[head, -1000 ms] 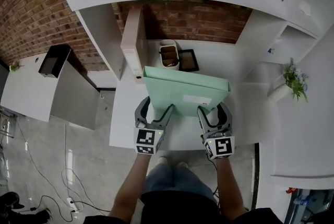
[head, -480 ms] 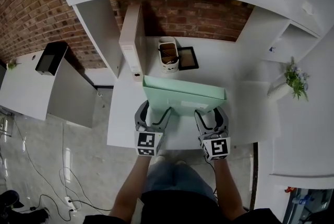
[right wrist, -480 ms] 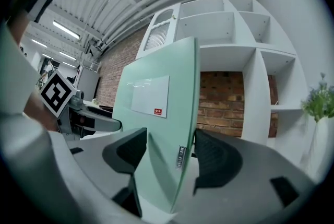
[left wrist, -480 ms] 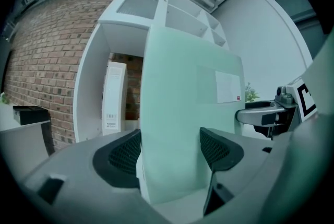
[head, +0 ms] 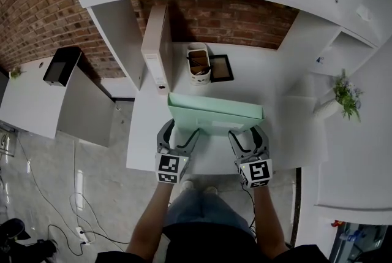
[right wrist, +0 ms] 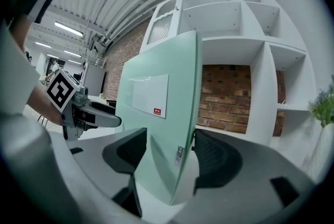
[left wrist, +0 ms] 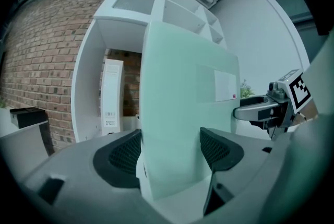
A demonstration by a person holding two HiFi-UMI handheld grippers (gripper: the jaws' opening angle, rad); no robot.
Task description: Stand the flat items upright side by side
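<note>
Both grippers are sitting lower than a second ago, and the folder (head: 214,113) between them is showing less of its face, so it is standing closer to upright. At the left, the binder (head: 157,47) is already standing against the shelf wall, which I judge to be the finished part of the task. The left gripper (head: 180,132) is clamping the folder's left end, with a pad pressing on each face. The folder is hanging long edge down, low over the desk (head: 269,81) and well apart from the binder. Whether its bottom edge is touching the desk I cannot tell. The right gripper (head: 248,133) is pinching the right end, its jaws standing partly apart around the folder's thickness. By my reading, what is remaining is carrying the folder left and setting it beside the binder.
</note>
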